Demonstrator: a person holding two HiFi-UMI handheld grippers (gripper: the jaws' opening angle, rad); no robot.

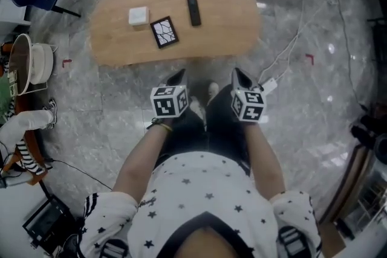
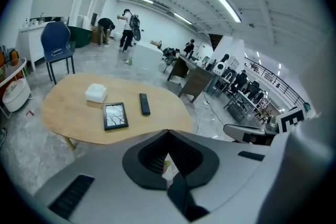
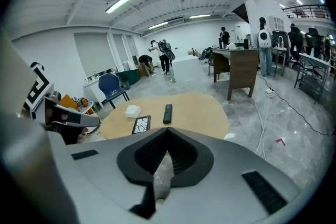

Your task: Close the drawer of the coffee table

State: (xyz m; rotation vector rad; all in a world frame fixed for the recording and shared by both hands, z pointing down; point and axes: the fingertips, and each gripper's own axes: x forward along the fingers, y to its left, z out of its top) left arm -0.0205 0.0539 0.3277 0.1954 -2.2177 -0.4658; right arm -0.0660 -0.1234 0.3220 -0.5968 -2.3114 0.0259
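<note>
Head view: left gripper (image 1: 181,74) and right gripper (image 1: 237,72) hang side by side at the near edge of the oval coffee table (image 1: 233,18) — remote (image 1: 193,10), framed picture (image 1: 164,32) and white box (image 1: 138,16) on top; its drawer can't be made out. Left gripper view: jaws pressed together, empty. Right gripper view — the same.

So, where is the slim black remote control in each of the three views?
Head view: the slim black remote control lies upper centre, right of the black picture frame.
Left gripper view: left of centre, right of the frame.
Right gripper view: near centre.
Shared landmark: that frame, always on the remote's left.
</note>
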